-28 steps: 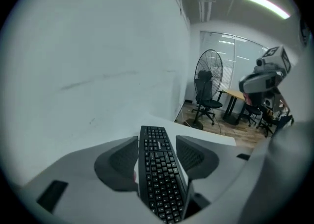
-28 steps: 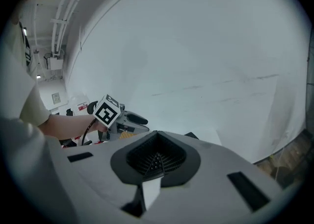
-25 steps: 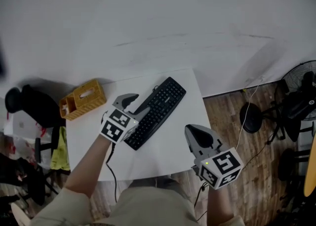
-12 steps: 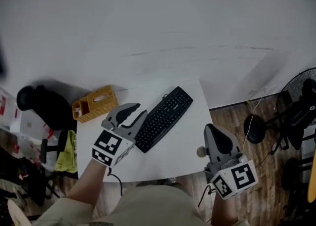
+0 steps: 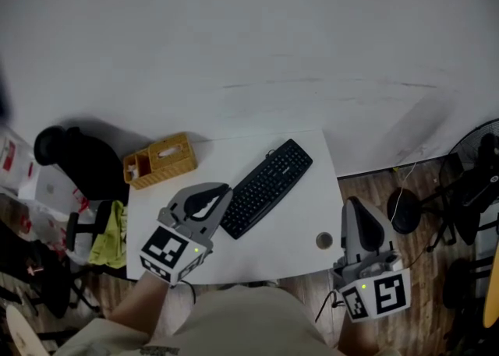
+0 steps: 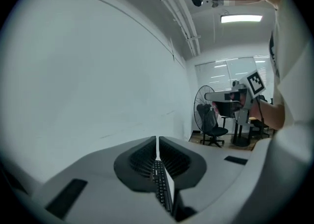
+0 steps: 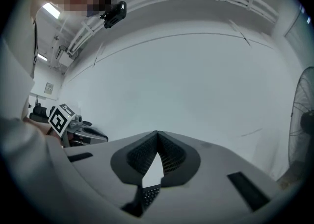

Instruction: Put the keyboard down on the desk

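We log the keyboard (image 5: 267, 188) flat on the desk (image 5: 290, 231), its long axis diagonal from near-left to far-right and its near end just ahead of the left gripper (image 5: 221, 191), jaws together on nothing, while the right gripper (image 5: 356, 202), likewise closed and empty, hangs farther off.

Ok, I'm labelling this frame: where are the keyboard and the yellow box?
keyboard (image 5: 267, 188), head view, middle of its keys.
yellow box (image 5: 160, 161), head view, middle of the box.
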